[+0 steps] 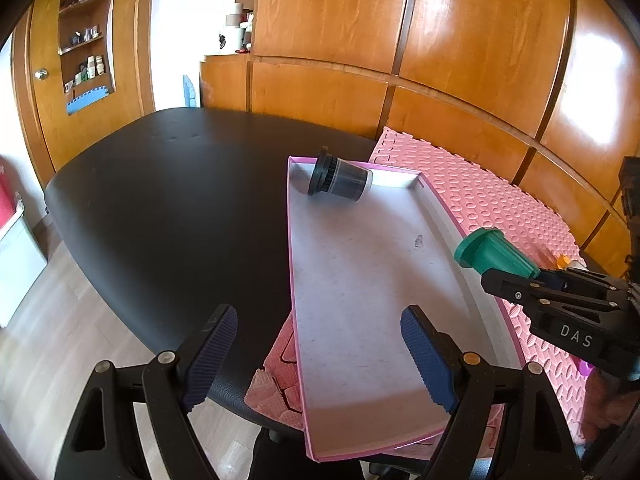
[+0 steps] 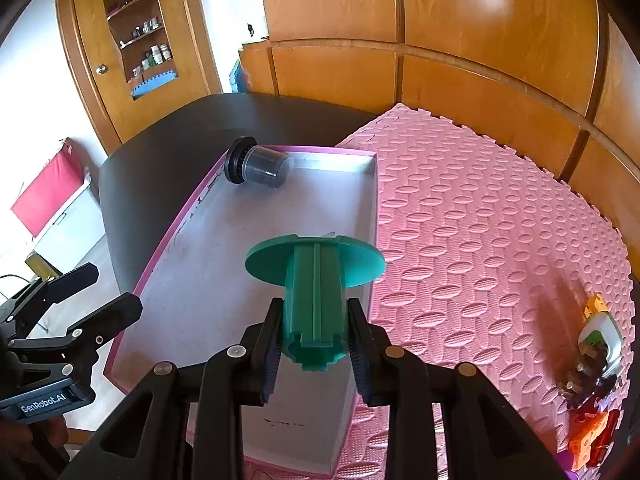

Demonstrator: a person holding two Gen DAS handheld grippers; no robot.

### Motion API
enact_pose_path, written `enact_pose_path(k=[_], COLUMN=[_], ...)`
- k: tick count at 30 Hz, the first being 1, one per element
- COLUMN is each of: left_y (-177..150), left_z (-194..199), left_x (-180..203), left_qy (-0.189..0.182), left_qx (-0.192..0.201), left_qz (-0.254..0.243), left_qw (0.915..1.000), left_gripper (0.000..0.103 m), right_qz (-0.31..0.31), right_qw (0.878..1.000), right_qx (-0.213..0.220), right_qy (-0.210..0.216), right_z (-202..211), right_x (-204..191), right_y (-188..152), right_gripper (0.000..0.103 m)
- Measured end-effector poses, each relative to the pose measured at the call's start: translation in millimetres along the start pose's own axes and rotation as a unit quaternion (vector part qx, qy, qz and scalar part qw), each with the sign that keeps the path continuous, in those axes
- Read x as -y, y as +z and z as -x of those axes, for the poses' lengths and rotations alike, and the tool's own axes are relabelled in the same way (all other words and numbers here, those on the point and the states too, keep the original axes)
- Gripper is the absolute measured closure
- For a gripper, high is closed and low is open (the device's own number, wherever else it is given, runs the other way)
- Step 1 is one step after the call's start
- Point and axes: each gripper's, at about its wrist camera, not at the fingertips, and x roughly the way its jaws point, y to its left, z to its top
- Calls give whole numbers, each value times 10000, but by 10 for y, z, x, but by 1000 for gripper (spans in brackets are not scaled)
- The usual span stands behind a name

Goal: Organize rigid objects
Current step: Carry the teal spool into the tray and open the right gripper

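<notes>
- The right gripper (image 2: 316, 344) is clamped on a green flanged spool (image 2: 316, 280), its pads pressing the ribbed core from both sides near one end; the round flange points away from the gripper.
- Beyond and below that spool lies a shallow pink-edged box lid (image 2: 376, 208) with a pale bare floor.
- At the far end of the lid from the right gripper, a dark lidded jar (image 2: 258, 166) lies on its side against the corner wall.
- The left gripper (image 1: 320, 356) hangs with its jaws wide apart and nothing between them, over the near end of the lid (image 1: 291, 240).
- Right of the right gripper, on the pink foam mat (image 2: 480, 208), sits a cluster of small toys (image 2: 596, 360), too blurred to name singly, perhaps building blocks.
- Mat and lid rest on a black table (image 1: 168, 184).
</notes>
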Motion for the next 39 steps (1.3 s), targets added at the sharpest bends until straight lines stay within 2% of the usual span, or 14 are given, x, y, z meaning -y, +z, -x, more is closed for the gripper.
enact_pose_path(k=[9,15,25,29,33,39], left_y=[10,10,-2,-6,-8,-10], left_z=[-1,-12,-48,-52,-44,-18], left_x=[-48,-128,-176,-191,-195,-157], left_qy=[54,110,142,170,181,173], left_qx=[31,18,-43,-47,-33,-4], left_qz=[70,190,248,264,269,209], left_qw=[10000,9998,9996,9995,9995,9996], left_gripper=[19,19,18,18,18,18], right_qz=[186,245,368,208,58,-40], right_qw=[9998,9994,9979,9971,9984,9995], right_qx=[-56,-82,-364,-592,-479,-274], right_qy=[-75,-219,-384,-423,-305,-127], right_z=[-195,-386,-903,-1064,-1002,-767], right_x=[-35,7,13,70,132,143], right_y=[115,305,571,598,601,515], right_gripper=[74,74,74,73,71,57])
